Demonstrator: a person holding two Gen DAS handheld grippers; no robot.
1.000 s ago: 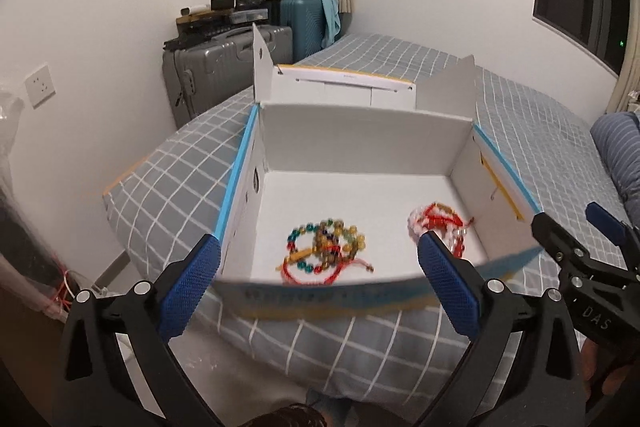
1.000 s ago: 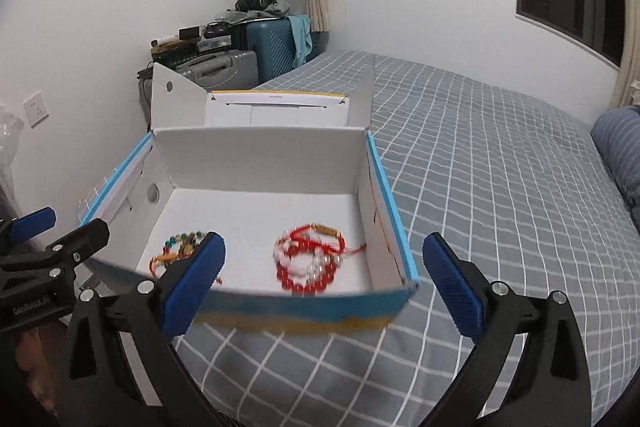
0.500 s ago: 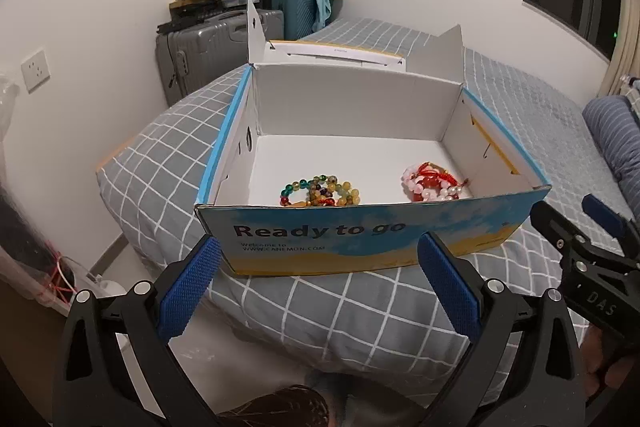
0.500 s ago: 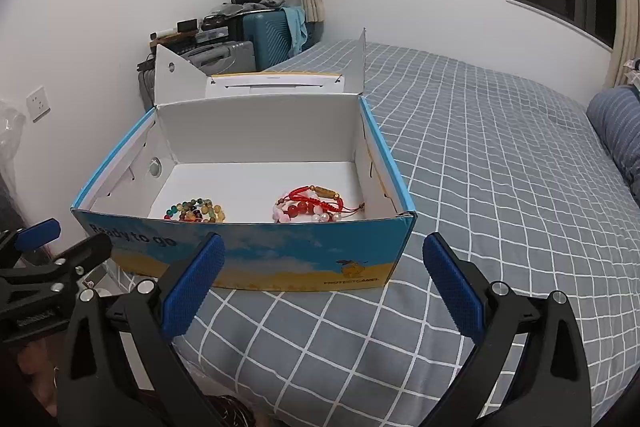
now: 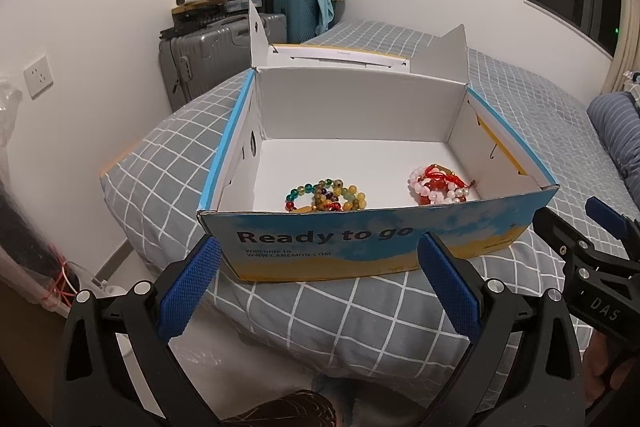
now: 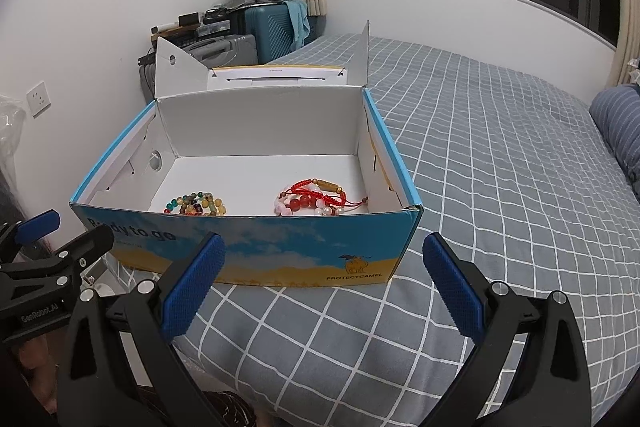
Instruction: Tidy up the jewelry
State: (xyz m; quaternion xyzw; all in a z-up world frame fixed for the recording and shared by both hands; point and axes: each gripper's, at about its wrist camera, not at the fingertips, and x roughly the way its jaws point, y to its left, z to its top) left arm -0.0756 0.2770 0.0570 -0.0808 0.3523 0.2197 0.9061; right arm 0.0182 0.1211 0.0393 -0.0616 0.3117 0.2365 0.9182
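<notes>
We held the left gripper (image 5: pixel 318 283) low in the frame with its blue pads spread and empty; the right gripper (image 6: pixel 326 285) sat likewise, spread wide, gripping nothing; the open cardboard box (image 5: pixel 360 247) rested mid-frame on the checked bed (image 6: pixel 500 187); inside it, the multicoloured bead bracelets (image 5: pixel 326 195) lay left of centre, and the red and pink bracelets (image 5: pixel 436 185) lay well apart at right.

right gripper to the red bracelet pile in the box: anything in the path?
Yes: the box's front wall stands between the right gripper and the red bracelet pile, hiding the pile's lower edge. The box is open on top with nothing over the pile, so going over the wall looks clear. The multicolor bead pile lies apart, to the left.
</notes>
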